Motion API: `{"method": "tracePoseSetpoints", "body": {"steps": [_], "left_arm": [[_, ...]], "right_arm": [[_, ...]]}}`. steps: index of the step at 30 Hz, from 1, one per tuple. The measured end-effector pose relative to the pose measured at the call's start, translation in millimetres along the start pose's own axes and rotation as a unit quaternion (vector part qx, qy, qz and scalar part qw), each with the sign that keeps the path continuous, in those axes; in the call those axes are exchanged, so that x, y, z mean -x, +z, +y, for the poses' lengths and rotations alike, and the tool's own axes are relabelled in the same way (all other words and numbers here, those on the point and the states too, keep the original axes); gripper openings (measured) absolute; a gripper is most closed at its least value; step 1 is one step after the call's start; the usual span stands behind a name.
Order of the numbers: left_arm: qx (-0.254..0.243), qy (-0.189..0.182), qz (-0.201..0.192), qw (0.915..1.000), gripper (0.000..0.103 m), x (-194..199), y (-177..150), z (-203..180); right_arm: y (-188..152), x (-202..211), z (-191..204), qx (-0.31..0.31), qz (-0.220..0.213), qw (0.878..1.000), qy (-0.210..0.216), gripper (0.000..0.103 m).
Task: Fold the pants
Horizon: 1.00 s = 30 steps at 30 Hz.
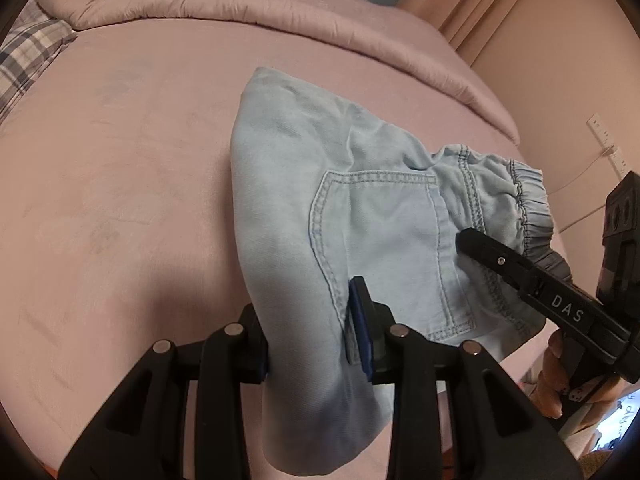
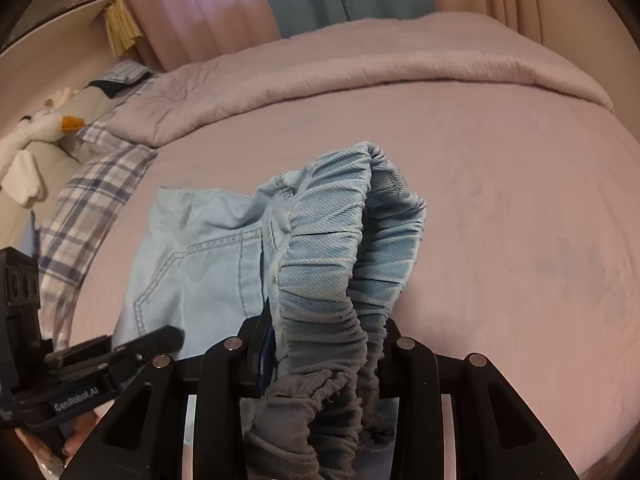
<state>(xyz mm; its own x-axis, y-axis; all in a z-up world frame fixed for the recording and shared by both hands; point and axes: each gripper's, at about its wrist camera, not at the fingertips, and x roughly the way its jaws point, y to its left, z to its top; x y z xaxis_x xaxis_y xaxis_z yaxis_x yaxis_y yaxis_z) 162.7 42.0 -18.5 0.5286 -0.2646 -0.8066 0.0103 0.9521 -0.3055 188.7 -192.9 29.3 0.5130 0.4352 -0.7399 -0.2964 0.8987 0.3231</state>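
Left hand-held gripper [image 1: 316, 340] clamped on folded light-blue pants [image 1: 360, 216], right hand-held gripper [image 2: 324, 344] clamped on their elastic waistband [image 2: 344, 248], over pink bed [image 1: 120, 200].

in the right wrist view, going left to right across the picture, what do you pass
white plush toy → plaid pillow → back pocket of the light blue pants → gathered elastic waistband held between the right gripper fingers → bare pink bed sheet
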Motion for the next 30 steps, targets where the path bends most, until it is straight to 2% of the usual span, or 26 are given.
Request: {"method": "tracePoseSetpoints", "body": {"steps": [4,9,14,16,19,20,21,23,27,28,29,30], "left_arm": [[0.008,0.013,0.02,0.9997,0.032,-23,7,6],[0.009,0.032,0.043,0.9985,0.04,-46,1,13],[0.024,0.032,0.041,0.9984,0.042,-41,-1,16],[0.032,0.038,0.041,0.9979,0.041,-34,-2,16],[0.033,0.059,0.027,0.9973,0.044,-16,-7,13],[0.032,0.064,0.019,0.9973,0.051,-7,-8,12],[0.031,0.066,0.012,0.9973,0.063,0,-10,10],[0.028,0.068,-0.01,0.9972,0.079,19,-13,7],[0.028,0.066,-0.066,0.9952,0.092,62,-19,1],[0.027,0.066,-0.076,0.9946,0.094,70,-19,-1],[0.021,0.063,-0.087,0.994,0.101,81,-22,-3],[0.015,0.059,-0.094,0.9937,0.102,88,-24,-5]], "right_arm": [[2,-20,-3,-0.004,0.014,1.0,-0.016,0.037],[1,-46,-12,-0.02,0.041,0.998,-0.031,0.037],[-10,-61,-18,-0.024,0.06,0.997,-0.053,0.045],[-11,-59,-19,-0.026,0.062,0.996,-0.055,0.046],[-10,-53,-19,-0.031,0.065,0.996,-0.059,0.053],[-9,-47,-18,-0.03,0.063,0.995,-0.066,0.054],[-9,-43,-17,-0.029,0.059,0.995,-0.07,0.055],[-10,-29,-15,-0.025,0.046,0.996,-0.079,0.063],[-13,10,-14,-0.027,0.0,0.995,-0.093,0.067],[-14,21,-14,-0.029,-0.011,0.995,-0.093,0.071],[-15,35,-13,-0.031,-0.026,0.995,-0.09,0.076],[-16,45,-12,-0.032,-0.034,0.995,-0.088,0.079]]}}
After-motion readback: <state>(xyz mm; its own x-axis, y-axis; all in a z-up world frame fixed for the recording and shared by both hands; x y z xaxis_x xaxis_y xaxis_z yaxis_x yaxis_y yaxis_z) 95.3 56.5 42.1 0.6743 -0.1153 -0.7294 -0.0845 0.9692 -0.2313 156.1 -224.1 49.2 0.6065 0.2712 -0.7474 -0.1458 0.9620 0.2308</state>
